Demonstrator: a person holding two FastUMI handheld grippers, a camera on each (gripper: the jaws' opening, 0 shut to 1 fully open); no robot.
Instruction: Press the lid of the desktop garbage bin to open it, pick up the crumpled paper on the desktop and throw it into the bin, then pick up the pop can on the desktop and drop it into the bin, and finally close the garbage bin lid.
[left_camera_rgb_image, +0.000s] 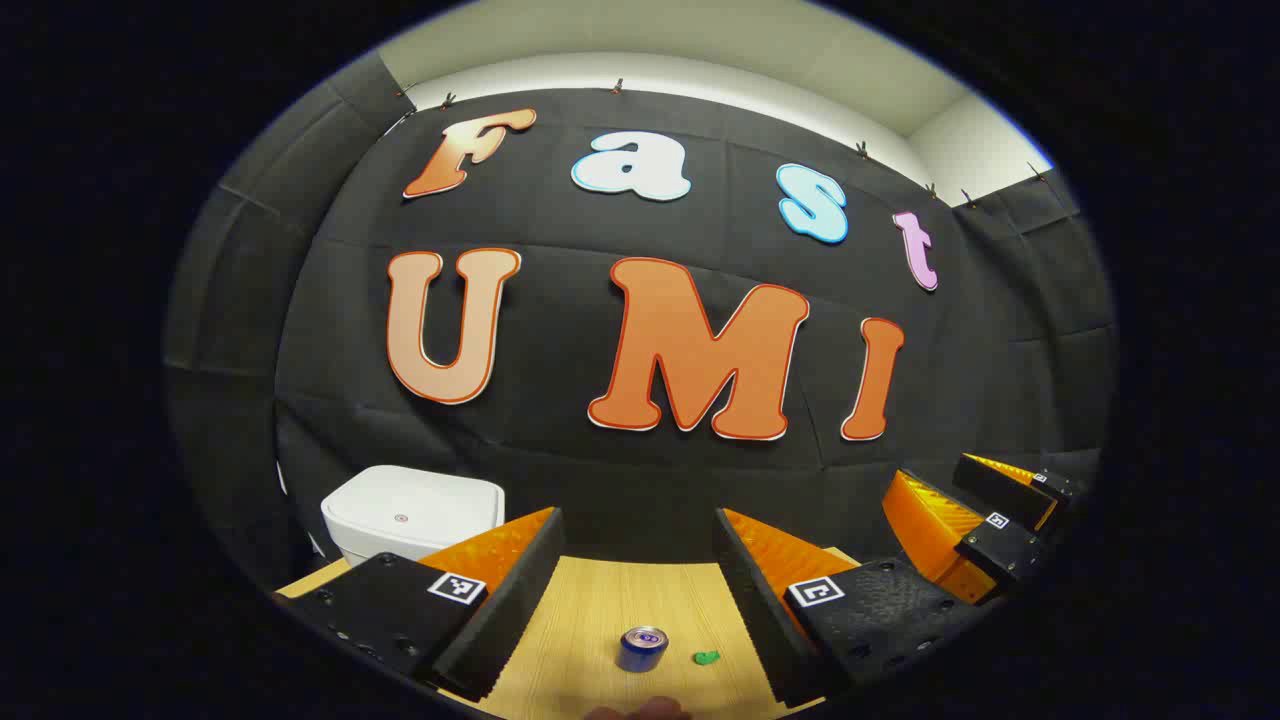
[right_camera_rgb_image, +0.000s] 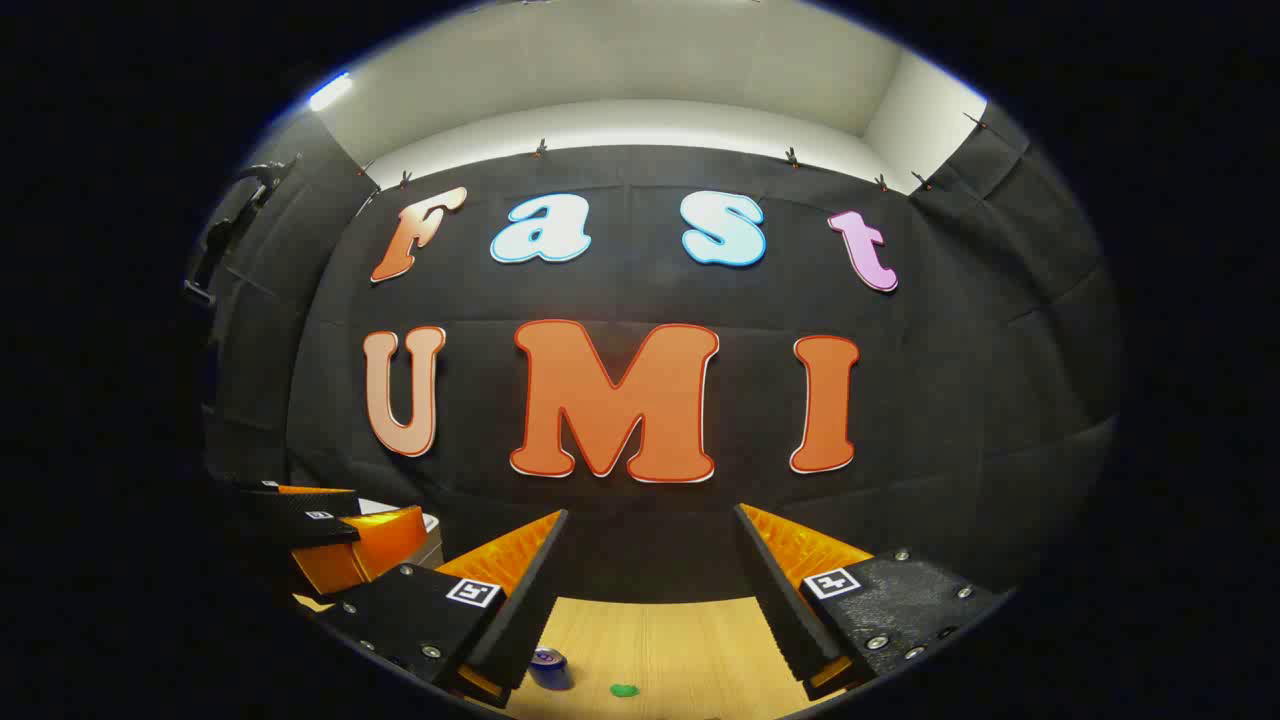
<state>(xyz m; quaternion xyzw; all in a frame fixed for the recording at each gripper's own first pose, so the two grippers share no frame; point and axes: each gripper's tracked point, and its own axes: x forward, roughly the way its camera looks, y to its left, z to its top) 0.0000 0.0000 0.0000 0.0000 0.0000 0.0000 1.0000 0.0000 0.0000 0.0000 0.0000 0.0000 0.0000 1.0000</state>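
The white garbage bin (left_camera_rgb_image: 410, 515) stands at the back left of the wooden table (left_camera_rgb_image: 600, 600), its lid down. A blue pop can (left_camera_rgb_image: 642, 649) (right_camera_rgb_image: 549, 668) stands upright on the table, and a small green lump (left_camera_rgb_image: 706, 657) (right_camera_rgb_image: 624, 689) lies just to its right. My left gripper (left_camera_rgb_image: 640, 560) hangs open above the can, holding nothing. My right gripper (right_camera_rgb_image: 650, 560) is open too, held above the table with the can below its left finger. Each view shows the other gripper off to the side: the right gripper (left_camera_rgb_image: 985, 505) and the left gripper (right_camera_rgb_image: 330, 520).
The black cloth wall closes the booth right behind the table. A sliver of a hand (left_camera_rgb_image: 640, 711) shows at the bottom edge of the left gripper view. In the right gripper view, the left gripper covers most of the bin.
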